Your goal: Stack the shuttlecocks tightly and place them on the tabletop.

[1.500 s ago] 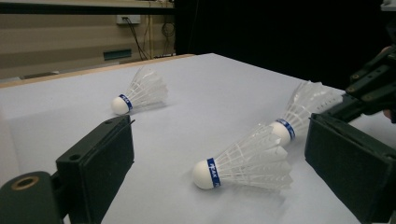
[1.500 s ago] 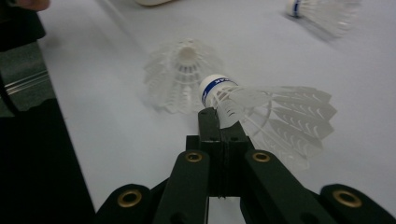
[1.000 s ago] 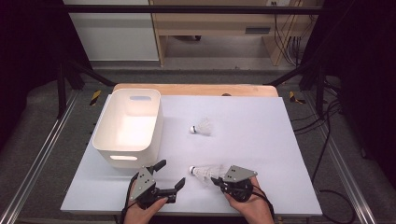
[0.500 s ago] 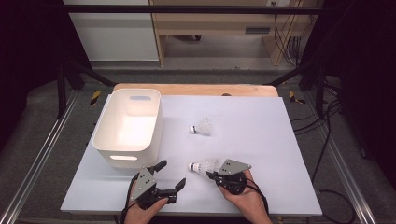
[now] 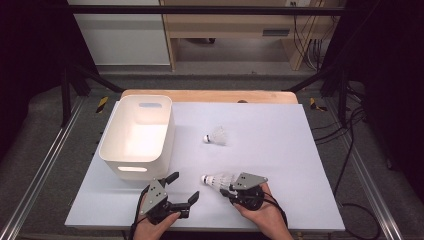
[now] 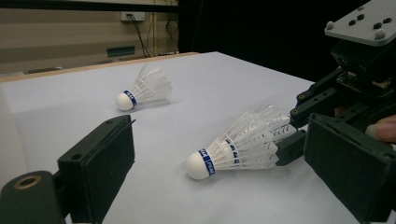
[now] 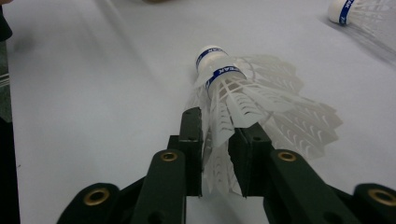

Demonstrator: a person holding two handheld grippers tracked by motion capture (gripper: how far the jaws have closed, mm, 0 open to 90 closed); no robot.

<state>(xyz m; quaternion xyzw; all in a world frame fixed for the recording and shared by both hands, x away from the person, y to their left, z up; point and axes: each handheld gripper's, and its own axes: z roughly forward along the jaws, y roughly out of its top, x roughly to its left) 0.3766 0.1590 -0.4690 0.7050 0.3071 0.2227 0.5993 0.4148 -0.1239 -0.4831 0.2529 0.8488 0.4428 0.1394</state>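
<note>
The white bin (image 5: 137, 136) at the desk's (image 5: 280, 145) left edge holds nothing visible. Near the front edge, the right gripper (image 7: 218, 140), jaws just eased, narrowly pinches a shuttlecock's (image 7: 233, 93) feathers; the left gripper (image 5: 183, 186) gapes wide, empty.

Left gripper (image 5: 181, 187), lower left of the high view: black body, two long black jaws, grey three-cornered plate on top with small dark holes, black cable (image 5: 136, 220) trailing to the bottom edge. In the left gripper view its jaws are thick matte-black blocks with flat pads; a brass-coloured ring sits in the linkage at lower left.

Right gripper (image 5: 229, 188), lower centre of the high view: same build, grey plate with dark screw heads, black cable (image 5: 278, 209) looping beside the hand. In the right gripper view the black jaw links carry four brass-ringed pivot holes along the bottom of the frame.

Both hands are bare; no sleeves in frame.
</note>
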